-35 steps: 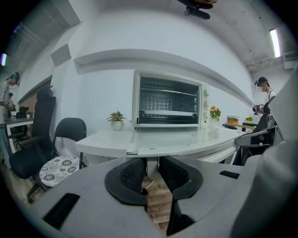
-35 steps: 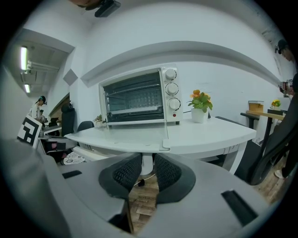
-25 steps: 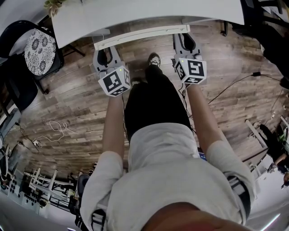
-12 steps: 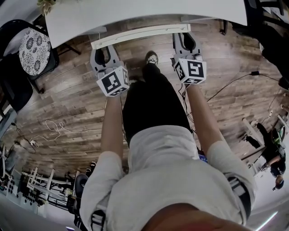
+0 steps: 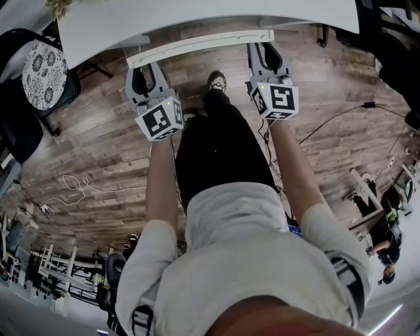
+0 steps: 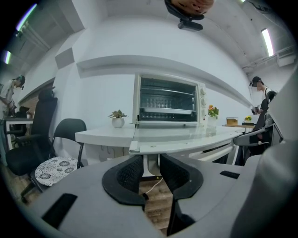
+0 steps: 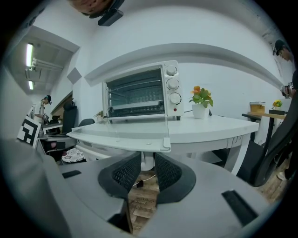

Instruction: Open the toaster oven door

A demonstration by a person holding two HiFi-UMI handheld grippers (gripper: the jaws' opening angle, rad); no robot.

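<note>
From above, the person's light shirt (image 5: 243, 262) and black trousers (image 5: 216, 151) fill the middle, with one shoe (image 5: 216, 81) on the wood-plank floor (image 5: 98, 157). Both forearms reach forward. The left gripper (image 5: 140, 67) and the right gripper (image 5: 264, 48) point at a white bar (image 5: 190, 44) lying just beside the edge of the white table (image 5: 197, 16), one gripper near each end of it. The right gripper's jaws have just been opening; whether anything sits between them cannot be told from here. A black chair (image 5: 16, 125) with a patterned cushion (image 5: 43, 71) stands at the left.

Both arms reach forward level, left gripper (image 6: 151, 161) part open, right gripper (image 7: 147, 160) jaws just opening, both empty.
</note>
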